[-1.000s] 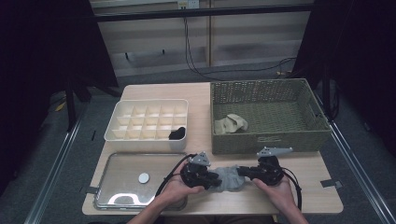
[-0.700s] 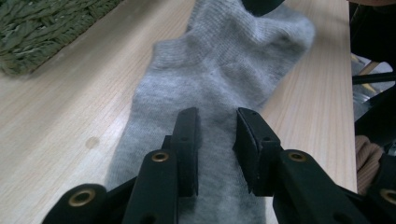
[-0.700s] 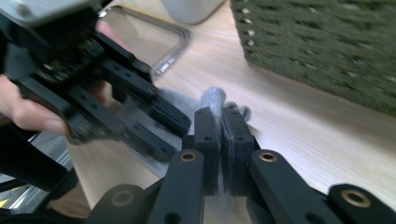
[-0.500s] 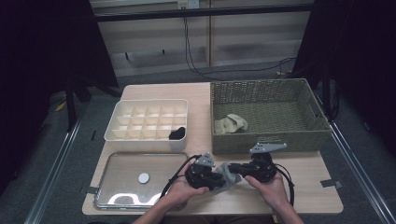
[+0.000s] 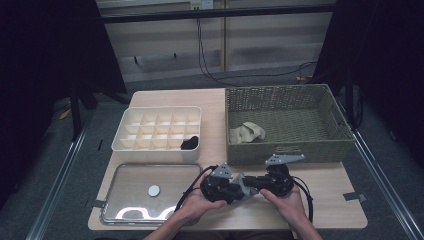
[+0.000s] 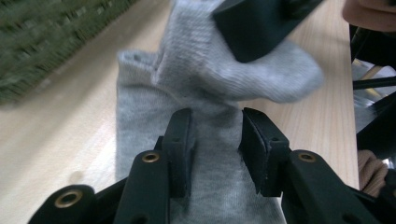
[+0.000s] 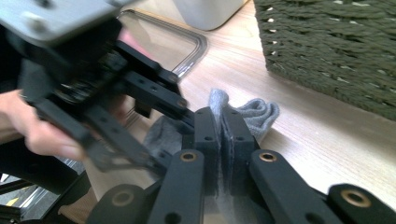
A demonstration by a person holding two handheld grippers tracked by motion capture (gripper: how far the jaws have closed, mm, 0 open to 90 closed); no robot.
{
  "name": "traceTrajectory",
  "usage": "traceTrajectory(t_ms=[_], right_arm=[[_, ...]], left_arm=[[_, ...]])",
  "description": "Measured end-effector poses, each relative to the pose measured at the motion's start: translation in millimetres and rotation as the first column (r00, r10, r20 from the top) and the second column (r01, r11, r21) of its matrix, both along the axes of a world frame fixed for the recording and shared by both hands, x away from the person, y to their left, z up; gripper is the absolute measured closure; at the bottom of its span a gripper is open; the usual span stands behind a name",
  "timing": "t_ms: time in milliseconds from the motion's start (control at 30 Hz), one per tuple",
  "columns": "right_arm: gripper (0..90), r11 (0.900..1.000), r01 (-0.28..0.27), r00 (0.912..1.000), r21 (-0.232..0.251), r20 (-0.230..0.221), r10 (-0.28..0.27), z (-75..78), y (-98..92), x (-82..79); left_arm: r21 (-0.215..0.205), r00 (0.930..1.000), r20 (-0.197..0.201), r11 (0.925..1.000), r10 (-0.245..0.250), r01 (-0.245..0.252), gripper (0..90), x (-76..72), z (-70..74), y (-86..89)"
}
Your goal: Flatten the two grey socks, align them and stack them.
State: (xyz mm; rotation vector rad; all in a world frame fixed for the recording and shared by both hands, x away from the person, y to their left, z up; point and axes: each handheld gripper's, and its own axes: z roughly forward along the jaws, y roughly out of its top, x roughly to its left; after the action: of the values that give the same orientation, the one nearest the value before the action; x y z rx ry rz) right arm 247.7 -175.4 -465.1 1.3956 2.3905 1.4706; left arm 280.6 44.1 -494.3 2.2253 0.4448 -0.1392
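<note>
A grey sock (image 5: 246, 186) lies on the wooden table near its front edge, between my two grippers. My left gripper (image 5: 220, 184) is open. Its jaws have just been opening, and the sock (image 6: 205, 79) lies flat between and under the parted pads (image 6: 182, 140). My right gripper (image 5: 272, 181) faces it from the right. In its own view, the right gripper (image 7: 220, 114) is shut on a fold of the sock (image 7: 261, 114), with the fabric pinched between its pads. The right gripper's jaw tip (image 6: 261, 23) lifts the sock's far end.
A green woven basket (image 5: 290, 150) stands at the back right with a beige cloth (image 5: 247, 132) inside. A white compartment box (image 5: 155, 152) holds a black item (image 5: 190, 143). A metal tray (image 5: 175, 177) at the front left carries a small round white piece (image 5: 154, 190).
The two grippers have drawn slightly closer together over the grey sock. The right gripper has shifted a little to the left.
</note>
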Motion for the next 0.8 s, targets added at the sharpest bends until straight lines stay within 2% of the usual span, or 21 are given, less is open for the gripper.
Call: traceTrajectory(t_ms=[100,300,333,367,433,467,533,633,700,733,800], right_arm=[[86.7,1.0,0.008,1.0,0.001,-0.004,-0.008,-1.3,-2.9,1.1],[86.6,1.0,0.014,0.9999,-0.003,0.003,-0.014,-0.9,-4.5,0.8],[86.7,1.0,0.016,0.9999,-0.006,0.001,-0.016,-0.9,-4.2,0.6],[86.7,1.0,0.016,0.9999,-0.006,0.001,-0.016,-1.0,-4.1,0.6],[86.7,1.0,0.021,0.9998,-0.008,0.003,-0.021,-1.2,-4.1,0.4],[86.7,1.0,0.018,0.9998,-0.007,0.005,-0.018,-1.4,-3.9,0.3],[86.6,1.0,0.018,0.9998,-0.011,0.002,-0.018,-1.6,-2.6,0.2],[86.6,1.0,0.014,0.9999,-0.013,-0.002,-0.014,-2.3,-0.2,0.8],[86.4,1.0,0.006,0.9999,-0.011,-0.009,-0.006,-2.8,2.0,1.3],[86.4,1.0,-0.003,0.9999,-0.013,-0.014,0.003,-3.0,3.3,1.3],[86.3,1.0,-0.005,0.9999,-0.018,-0.009,0.005,-3.4,5.7,0.3]], left_arm=[[-0.017,1.0,0.005,0.9998,0.005,-0.004,61.1,-1.6,8.6,10.7],[-0.006,0.9995,0.019,0.9997,0.023,-0.023,58.7,-6.3,15.9,32.9],[0.001,0.9985,0.046,0.9996,0.03,-0.03,58.4,-8.9,19.2,37.9],[-0.013,0.9978,0.059,0.9994,0.031,-0.031,57.5,-12.1,22.0,42.5],[-0.033,0.9977,0.056,0.9988,0.038,-0.036,56.8,-15.9,25.9,52.0],[-0.023,0.9978,0.058,0.9992,0.034,-0.033,56.9,-16.7,27.0,56.4],[-0.015,0.9986,0.043,0.9995,0.03,-0.029,57.0,-16.2,23.6,64.1],[0.004,0.9996,0.014,0.9997,0.024,-0.024,62.1,-15.1,15.0,67.0],[0.034,0.9999,-0.008,0.9994,-0.008,0.009,63.3,-16.6,10.4,63.4],[0.036,0.9999,0.006,0.9993,-0.012,0.011,64.4,-18.6,9.3,62.4],[0.048,0.9997,-0.004,0.9985,-0.024,0.025,65.1,-19.4,8.1,60.1]])
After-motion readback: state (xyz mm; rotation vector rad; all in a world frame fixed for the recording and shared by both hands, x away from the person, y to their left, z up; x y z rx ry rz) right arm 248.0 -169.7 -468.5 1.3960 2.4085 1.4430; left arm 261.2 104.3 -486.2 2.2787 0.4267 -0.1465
